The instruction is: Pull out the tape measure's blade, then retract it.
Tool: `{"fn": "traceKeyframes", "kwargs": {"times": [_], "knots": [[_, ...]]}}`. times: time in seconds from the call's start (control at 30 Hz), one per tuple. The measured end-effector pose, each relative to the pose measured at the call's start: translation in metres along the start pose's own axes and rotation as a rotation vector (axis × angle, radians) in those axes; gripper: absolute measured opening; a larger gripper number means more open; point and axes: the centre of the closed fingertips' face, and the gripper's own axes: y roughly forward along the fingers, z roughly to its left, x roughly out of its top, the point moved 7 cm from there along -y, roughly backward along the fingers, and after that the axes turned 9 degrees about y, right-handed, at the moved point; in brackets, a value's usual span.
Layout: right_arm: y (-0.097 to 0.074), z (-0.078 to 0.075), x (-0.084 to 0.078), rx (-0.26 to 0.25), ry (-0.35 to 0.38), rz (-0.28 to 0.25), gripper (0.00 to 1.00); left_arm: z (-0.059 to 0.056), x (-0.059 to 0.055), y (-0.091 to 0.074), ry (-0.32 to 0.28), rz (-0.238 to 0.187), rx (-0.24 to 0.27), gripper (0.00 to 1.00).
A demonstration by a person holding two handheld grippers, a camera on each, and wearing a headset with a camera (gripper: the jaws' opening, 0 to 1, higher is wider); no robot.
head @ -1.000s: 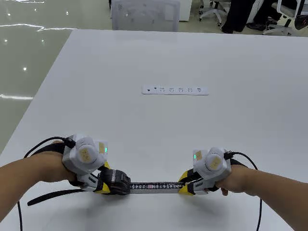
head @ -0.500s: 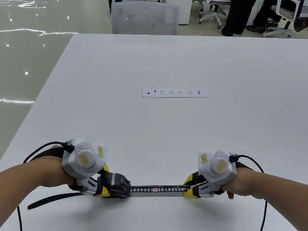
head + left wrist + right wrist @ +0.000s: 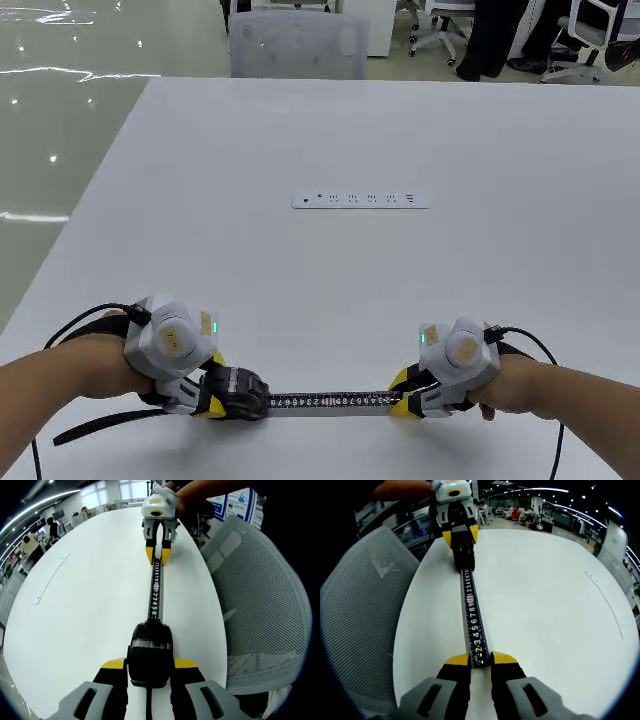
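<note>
A black tape measure case (image 3: 238,390) (image 3: 149,650) lies near the table's front edge, clamped by my left gripper (image 3: 207,392) (image 3: 149,664). Its white numbered blade (image 3: 330,401) (image 3: 155,587) (image 3: 472,625) runs out flat along the table to my right gripper (image 3: 404,392) (image 3: 480,658), which is shut on the blade's tip. The right gripper also appears far up the left gripper view (image 3: 159,556), and the left gripper with the case appears far up the right gripper view (image 3: 461,540).
A white power strip (image 3: 361,200) lies flat mid-table. A grey mesh chair (image 3: 296,45) stands at the far edge, another (image 3: 255,610) (image 3: 362,620) close behind the front edge. Cables (image 3: 90,425) trail from both grippers. Office chairs and people are beyond the table.
The right gripper has moved to the right with the blade tip, and the drawn-out length of blade has grown. The left gripper has held the case in place.
</note>
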Motion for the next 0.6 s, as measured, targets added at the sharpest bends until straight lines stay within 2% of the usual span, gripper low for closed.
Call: {"fn": "traceKeyframes", "kwargs": {"times": [0.6], "knots": [[-0.0105,-0.0041,-0.0078,-0.006,0.016,0.01,0.13,0.0014,-0.0002,-0.0002,-0.008,-0.006,-0.001,0.29]]}}
